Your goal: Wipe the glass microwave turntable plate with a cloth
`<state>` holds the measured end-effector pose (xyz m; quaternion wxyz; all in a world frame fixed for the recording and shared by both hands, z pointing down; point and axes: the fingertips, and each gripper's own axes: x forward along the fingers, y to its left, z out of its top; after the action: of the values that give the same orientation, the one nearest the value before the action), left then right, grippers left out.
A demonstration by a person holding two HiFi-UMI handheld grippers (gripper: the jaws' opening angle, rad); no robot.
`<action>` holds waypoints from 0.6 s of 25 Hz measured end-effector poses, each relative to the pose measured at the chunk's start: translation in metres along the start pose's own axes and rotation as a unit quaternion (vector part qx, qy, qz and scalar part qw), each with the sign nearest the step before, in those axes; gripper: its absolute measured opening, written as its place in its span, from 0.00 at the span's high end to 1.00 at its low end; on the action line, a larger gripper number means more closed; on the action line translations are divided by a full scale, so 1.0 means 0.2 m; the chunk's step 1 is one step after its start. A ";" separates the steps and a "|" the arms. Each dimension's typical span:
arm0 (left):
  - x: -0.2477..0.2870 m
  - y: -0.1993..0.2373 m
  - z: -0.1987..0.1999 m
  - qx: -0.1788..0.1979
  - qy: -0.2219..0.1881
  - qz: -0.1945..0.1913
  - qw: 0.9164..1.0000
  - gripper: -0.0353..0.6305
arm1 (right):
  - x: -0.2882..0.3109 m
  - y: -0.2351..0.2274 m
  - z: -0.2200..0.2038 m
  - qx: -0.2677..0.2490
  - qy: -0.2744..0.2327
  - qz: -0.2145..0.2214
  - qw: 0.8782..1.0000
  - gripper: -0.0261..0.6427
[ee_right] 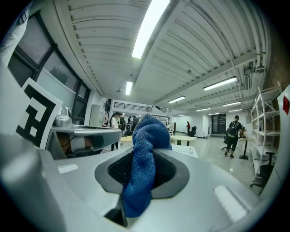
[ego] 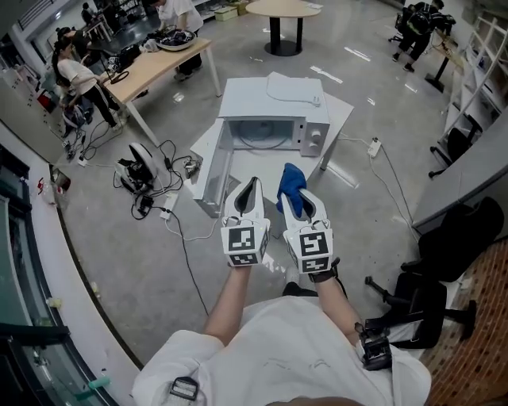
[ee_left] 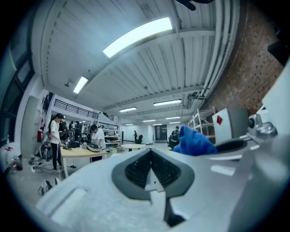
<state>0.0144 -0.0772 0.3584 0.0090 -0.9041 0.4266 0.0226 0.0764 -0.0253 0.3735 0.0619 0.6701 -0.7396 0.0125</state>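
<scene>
Two grippers (ego: 252, 184) (ego: 302, 204), one cloth (ego: 290, 182), one microwave (ego: 246, 101).

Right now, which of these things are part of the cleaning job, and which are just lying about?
Job: blue cloth, clamped in the right gripper; open microwave.
Lying about: floor cables; wooden desk; round table; black chair.

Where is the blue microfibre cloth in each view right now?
Head view: the blue microfibre cloth sits at centre, pinched by the right hand-held gripper, below the white microwave.
Left gripper view: cloth right of centre.
Right gripper view: cloth dead centre, between the jaws.
Shared landmark: the round wooden table, far behind in all three.
</scene>
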 end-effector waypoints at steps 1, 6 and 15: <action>0.05 -0.02 0.02 0.004 -0.003 0.002 1.000 0.95 | 0.03 -0.06 0.03 0.002 -0.005 0.000 1.000 0.82; 0.26 -0.11 0.03 0.013 0.009 0.014 1.000 0.95 | 0.12 -0.33 0.01 0.016 -0.004 -0.001 1.000 0.82; 0.45 -0.15 -0.12 0.035 0.034 0.025 0.998 0.95 | 0.28 -0.52 -0.18 0.049 0.024 0.018 0.998 0.82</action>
<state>0.0952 -0.1276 0.3773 0.0255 -0.8924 0.4499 -0.0231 0.1779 -0.0869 0.4087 0.0464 0.6584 -0.7483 0.0663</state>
